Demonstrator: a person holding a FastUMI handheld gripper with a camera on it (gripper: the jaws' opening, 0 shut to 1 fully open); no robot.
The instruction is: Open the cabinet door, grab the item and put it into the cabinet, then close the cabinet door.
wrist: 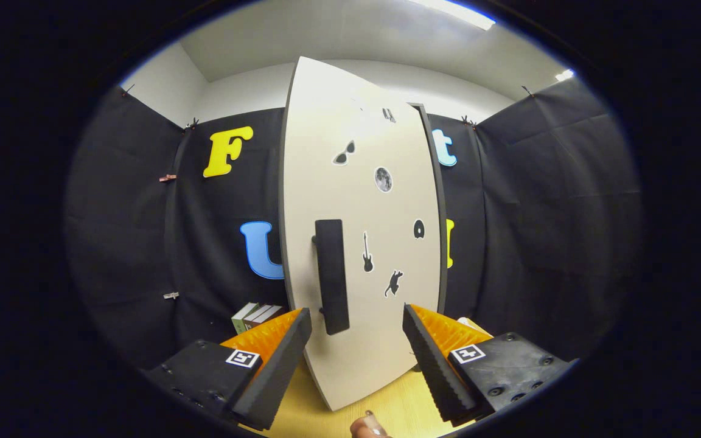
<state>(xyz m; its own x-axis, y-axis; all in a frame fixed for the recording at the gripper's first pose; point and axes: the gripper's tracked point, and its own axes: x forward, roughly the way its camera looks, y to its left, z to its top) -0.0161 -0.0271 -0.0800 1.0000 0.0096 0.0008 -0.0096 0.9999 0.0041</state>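
Two fingers spread wide, the tool (356, 325) grips nothing; door (362, 243) just ahead, its handle (332, 277) between them, above the desk (387, 407).

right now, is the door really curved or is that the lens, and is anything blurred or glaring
Gripper view: the fisheye bows the flat cabinet door, and its handle bends too; door and stickers are sharp, with a soft bright patch near the door's top; the ceiling light is blown out; the open gripper is sharp.
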